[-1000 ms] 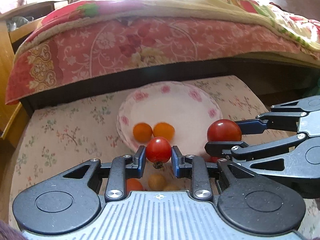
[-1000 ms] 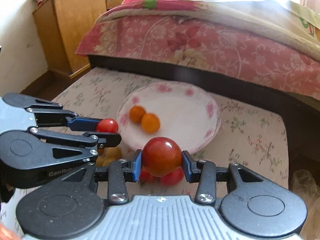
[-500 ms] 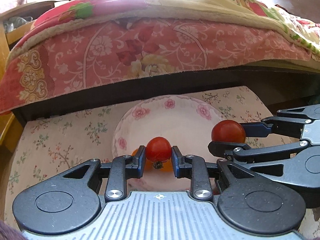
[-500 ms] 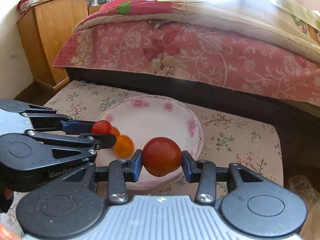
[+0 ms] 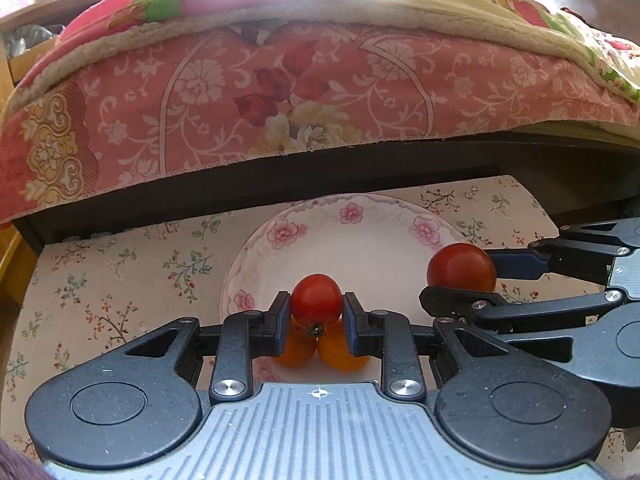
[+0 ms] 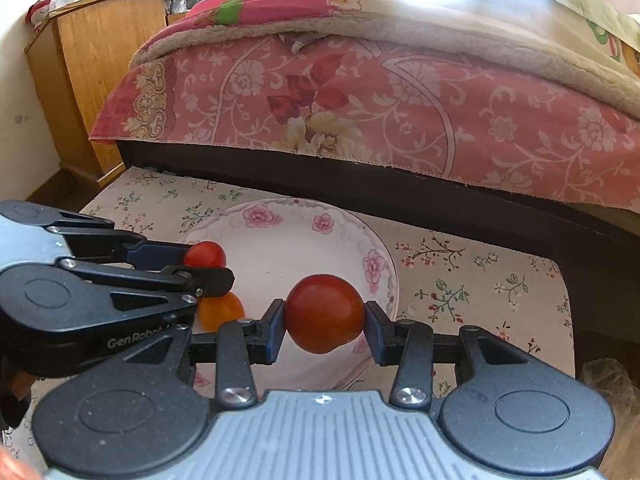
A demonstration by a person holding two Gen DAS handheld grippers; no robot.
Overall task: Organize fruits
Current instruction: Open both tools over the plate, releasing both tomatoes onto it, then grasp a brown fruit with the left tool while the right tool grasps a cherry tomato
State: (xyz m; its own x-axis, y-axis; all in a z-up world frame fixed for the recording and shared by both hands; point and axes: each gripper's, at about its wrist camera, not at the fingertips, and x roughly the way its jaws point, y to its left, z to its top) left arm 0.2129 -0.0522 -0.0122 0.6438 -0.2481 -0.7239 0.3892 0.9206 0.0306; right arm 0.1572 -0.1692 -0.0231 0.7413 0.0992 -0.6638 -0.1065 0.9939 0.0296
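My left gripper (image 5: 316,322) is shut on a small red tomato (image 5: 316,304) and holds it over the near left part of the white flowered plate (image 5: 360,232). Two orange fruits (image 5: 340,352) lie on the plate under it. My right gripper (image 6: 325,332) is shut on a larger red tomato (image 6: 324,312) above the plate's right side (image 6: 376,264). In the right wrist view the left gripper (image 6: 208,264) with its small tomato (image 6: 205,254) sits at the left above one orange fruit (image 6: 222,310).
The plate sits on a low table with a floral cloth (image 5: 100,280). A bed with a pink floral quilt (image 5: 280,92) stands close behind it. A wooden cabinet (image 6: 96,52) is at the far left.
Both grippers moved forward and lower over the plate with their tomatoes. The loose fruits in front of the plate have dropped out of view.
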